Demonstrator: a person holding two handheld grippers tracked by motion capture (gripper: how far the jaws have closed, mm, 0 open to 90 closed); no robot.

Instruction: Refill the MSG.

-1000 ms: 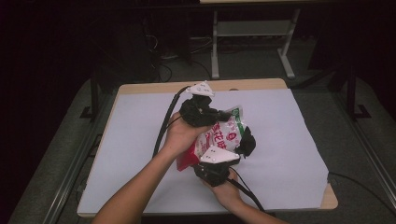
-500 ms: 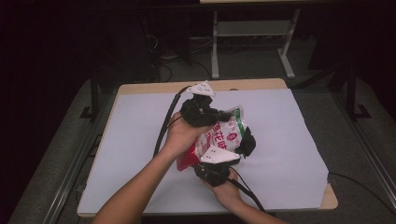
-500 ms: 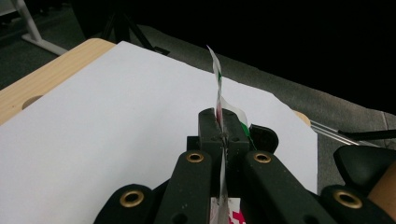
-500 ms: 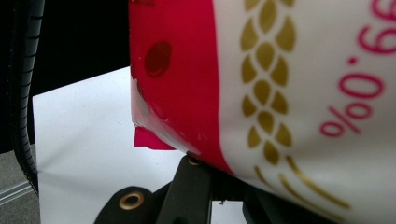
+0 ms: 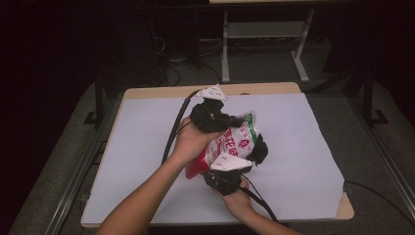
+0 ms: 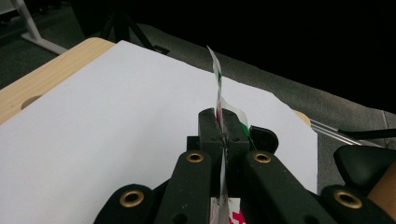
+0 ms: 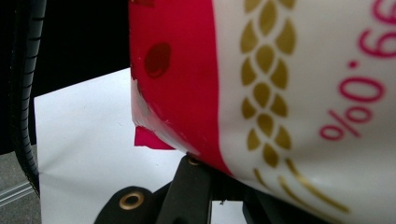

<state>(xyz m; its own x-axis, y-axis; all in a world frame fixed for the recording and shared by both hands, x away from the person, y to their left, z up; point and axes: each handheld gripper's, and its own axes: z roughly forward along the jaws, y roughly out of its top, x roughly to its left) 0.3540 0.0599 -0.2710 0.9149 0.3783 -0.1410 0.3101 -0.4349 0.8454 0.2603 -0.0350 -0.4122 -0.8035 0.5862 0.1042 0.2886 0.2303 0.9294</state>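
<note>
Both hand-held grippers clamp the bag (image 5: 230,147) (red and white) above the counter (image 5: 147,127): the left hand-held gripper (image 6: 223,135) pinches its edge, the right hand-held gripper (image 5: 230,169) its lower part.

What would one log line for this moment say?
thing: red-and-white printed plastic snack bag, held above white paper sheet | left tongs: shut on bag edge | right tongs: shut on bag
</note>
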